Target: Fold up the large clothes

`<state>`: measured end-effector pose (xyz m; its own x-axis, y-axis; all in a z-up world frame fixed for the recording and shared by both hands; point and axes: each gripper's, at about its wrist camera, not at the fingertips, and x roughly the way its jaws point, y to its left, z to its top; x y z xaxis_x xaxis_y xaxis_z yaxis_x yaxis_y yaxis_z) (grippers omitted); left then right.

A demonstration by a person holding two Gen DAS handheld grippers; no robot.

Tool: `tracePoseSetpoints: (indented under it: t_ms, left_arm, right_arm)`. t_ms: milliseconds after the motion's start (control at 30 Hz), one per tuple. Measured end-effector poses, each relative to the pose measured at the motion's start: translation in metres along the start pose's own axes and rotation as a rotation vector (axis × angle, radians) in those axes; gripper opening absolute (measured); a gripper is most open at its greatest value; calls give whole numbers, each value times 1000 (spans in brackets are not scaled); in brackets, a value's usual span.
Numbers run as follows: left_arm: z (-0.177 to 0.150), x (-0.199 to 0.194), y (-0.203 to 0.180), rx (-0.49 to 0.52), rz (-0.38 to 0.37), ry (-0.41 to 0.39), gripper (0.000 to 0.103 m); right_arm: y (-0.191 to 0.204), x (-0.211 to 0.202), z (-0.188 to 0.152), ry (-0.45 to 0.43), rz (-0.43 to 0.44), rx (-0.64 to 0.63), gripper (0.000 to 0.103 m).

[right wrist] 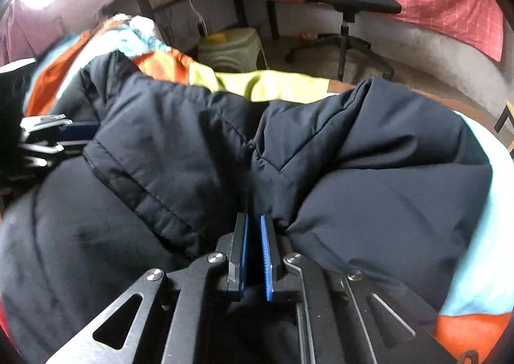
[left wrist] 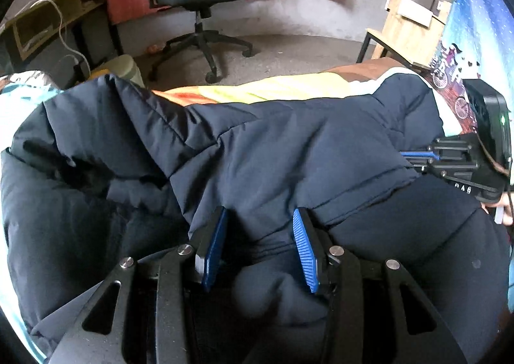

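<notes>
Dark puffer jacket (left wrist: pixel 289 145) lies bunched on the bed (left wrist: pixel 273 88) over a colourful sheet. Right gripper (right wrist: pixel 253 248): fingers nearly together, pinching a fabric fold near the seam. Left gripper (left wrist: pixel 260 242): fingers part-open w/ padded fabric between, grip unclear. Advice: get left clamped first, then lift both edges evenly so the fold lands flat.
</notes>
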<state>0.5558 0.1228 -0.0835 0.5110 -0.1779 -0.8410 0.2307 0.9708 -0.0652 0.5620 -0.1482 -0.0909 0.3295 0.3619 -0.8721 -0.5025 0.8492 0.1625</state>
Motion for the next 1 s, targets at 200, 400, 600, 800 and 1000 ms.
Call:
tracePoseSetpoints:
  t_ms: [200, 400, 600, 800, 1000]
  left_arm:
    - [-4, -18, 0, -21, 0, -46, 38]
    - [-8, -47, -7, -48, -7, -98, 38]
    - [-16, -76, -9, -125, -42, -149, 53]
    - [-22, -116, -10, -205, -56, -215, 81]
    - [-40, -160, -13, -242, 9, -287, 101]
  right_arm:
    - [9, -10, -1, -25, -64, -48, 8]
    - [4, -52, 0, -84, -92, 16, 21]
    - [8, -87, 1, -112, -135, 96, 39]
    - [32, -125, -9, -199, -155, 175, 77]
    - [61, -154, -24, -256, -160, 232, 93]
